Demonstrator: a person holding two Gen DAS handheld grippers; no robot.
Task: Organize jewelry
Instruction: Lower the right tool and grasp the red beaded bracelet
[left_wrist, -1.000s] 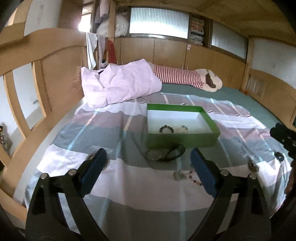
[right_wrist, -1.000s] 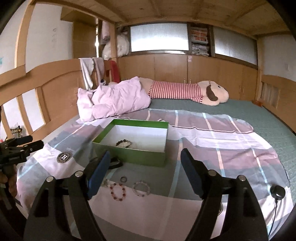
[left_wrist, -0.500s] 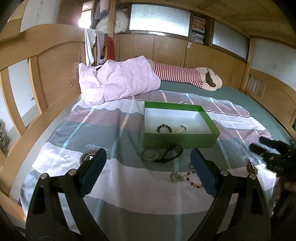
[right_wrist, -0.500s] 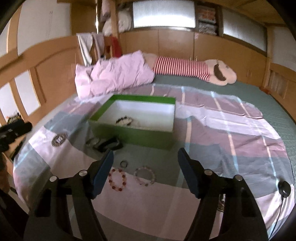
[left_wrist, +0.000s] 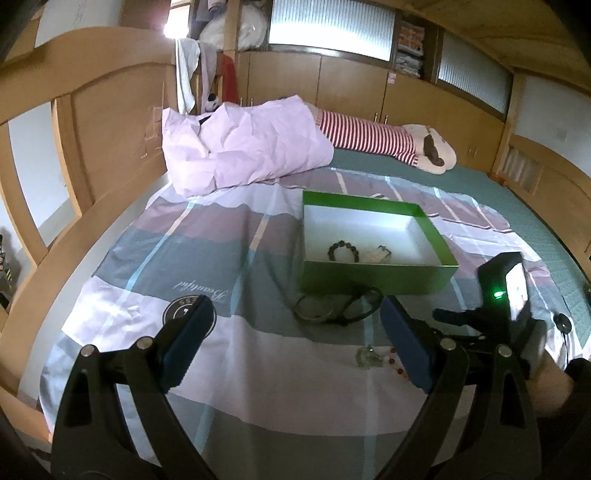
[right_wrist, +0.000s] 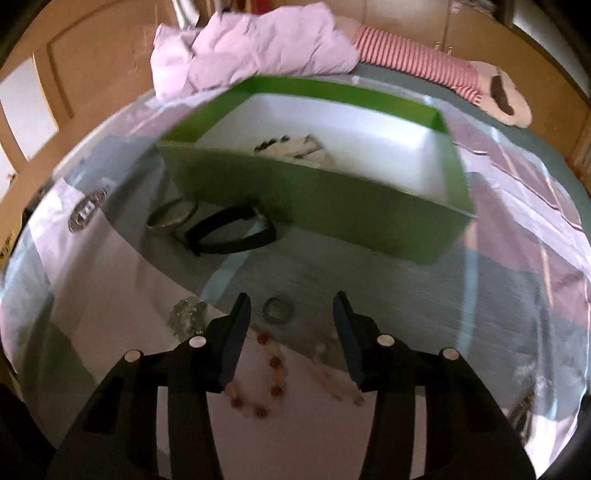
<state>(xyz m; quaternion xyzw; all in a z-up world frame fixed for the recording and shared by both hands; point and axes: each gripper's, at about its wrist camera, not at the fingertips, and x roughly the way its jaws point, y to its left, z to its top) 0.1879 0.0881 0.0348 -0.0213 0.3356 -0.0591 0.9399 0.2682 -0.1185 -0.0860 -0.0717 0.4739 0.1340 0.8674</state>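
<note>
Two claws, both yours, both spread wide with nothing held. Your left claw (left_wrist: 295, 339) hangs above the striped bedsheet (left_wrist: 155, 258), well short of the jewelry. Your right claw (right_wrist: 291, 325) is low over the loose pieces, its blue-padded fingers (right_wrist: 236, 332) flanking a small dark ring (right_wrist: 277, 309) that lies flat on the grey stripe, without touching it.

Items in the shallow green cardboard box with white lining (left_wrist: 373, 282): one dark beaded bracelet (left_wrist: 343, 252) and one pale piece (left_wrist: 378, 254) just beside it, both near the front wall. In the right wrist view the box (right_wrist: 314, 206) is blurred and its contents cannot be told apart.

Items on the bed in front of the box:
- one thin metal bangle (right_wrist: 171, 215), overlapping a black oval band (right_wrist: 229, 230); both sit close to the box's front wall.
- one clear crystal cluster piece (right_wrist: 186, 317), just left of your right claw's left finger.
- one red-and-orange beaded bracelet (right_wrist: 264, 384), partly under your right claw.
- one pale pink beaded bracelet (right_wrist: 334, 380), beside the red one and partly hidden by the right finger.

Further back: a crumpled pink quilt (left_wrist: 240, 147) and a plush toy in a red-and-white striped shirt (left_wrist: 388, 142), lying along the head of the bed.
</note>
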